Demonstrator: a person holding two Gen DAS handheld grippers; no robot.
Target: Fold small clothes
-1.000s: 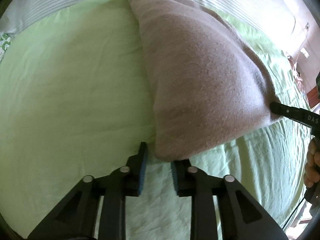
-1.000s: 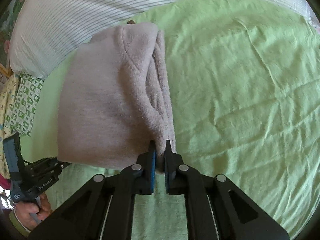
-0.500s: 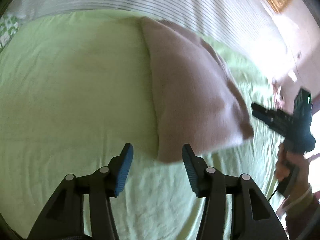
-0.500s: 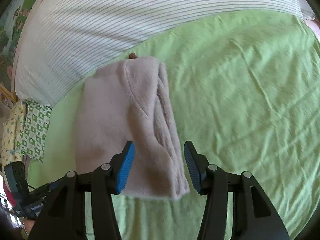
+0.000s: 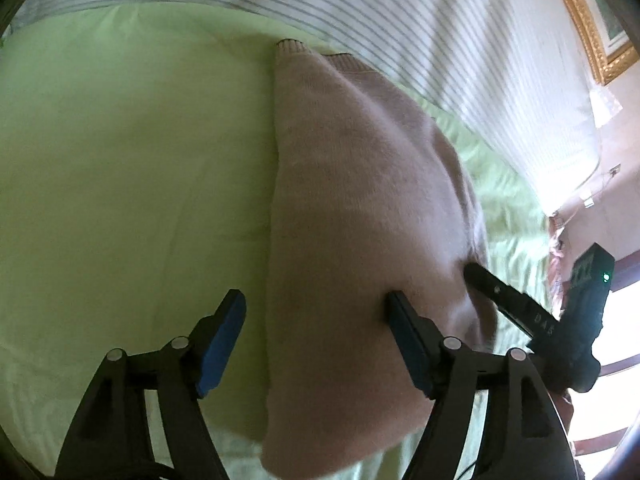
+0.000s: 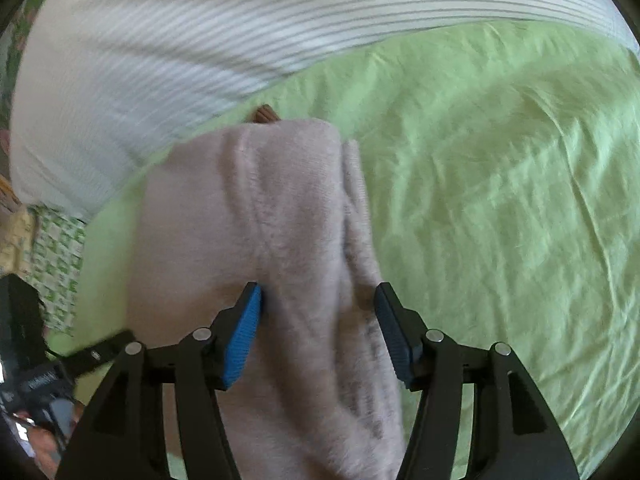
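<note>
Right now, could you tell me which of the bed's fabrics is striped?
The white bedding beyond the pink garment; the green sheet is plain.

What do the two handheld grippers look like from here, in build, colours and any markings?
Both are matte black. The left gripper and right gripper each have two angular arms with silver pivot screws and triangular cut-outs. The fingers carry ribbed blue pads. Seen from the left wrist view, the right gripper's finger bears white lettering, partly legible, and its black box shows a green light.
</note>
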